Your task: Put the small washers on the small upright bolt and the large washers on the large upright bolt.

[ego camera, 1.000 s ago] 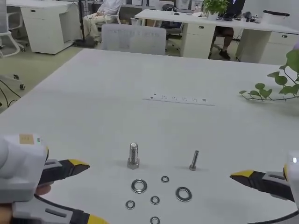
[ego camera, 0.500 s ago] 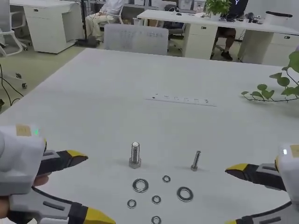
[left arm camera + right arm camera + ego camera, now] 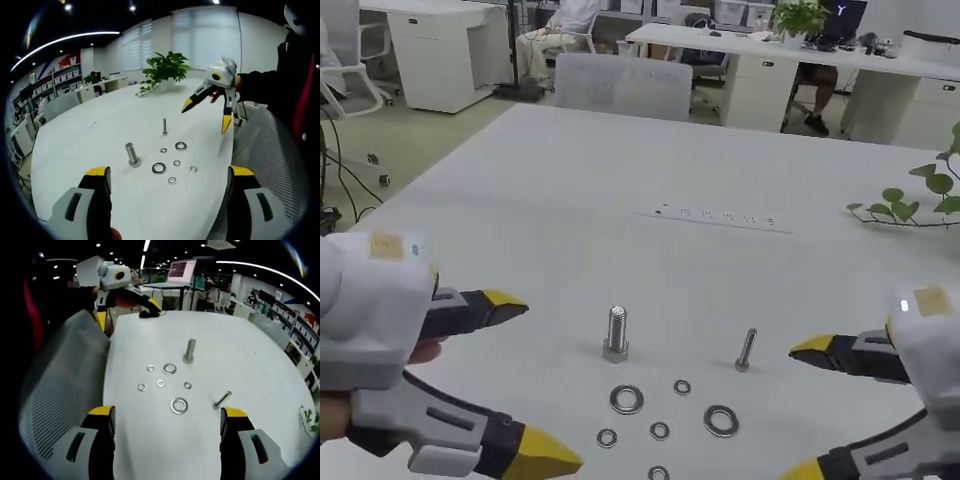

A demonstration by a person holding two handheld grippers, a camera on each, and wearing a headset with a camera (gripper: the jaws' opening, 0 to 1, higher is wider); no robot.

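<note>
No washer placed yet: left tool and right tool, jaws apart and empty, flank loose washers on table near large bolt and small bolt; next, pinch one washer.

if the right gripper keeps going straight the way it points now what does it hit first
Probably the small upright bolt, standing just ahead of one jaw of the right gripper; a large washer lies ahead between the open jaws. Height over the table is unclear, so it may pass over.

White table, inset power strip, trailing plant, grey chair
</note>
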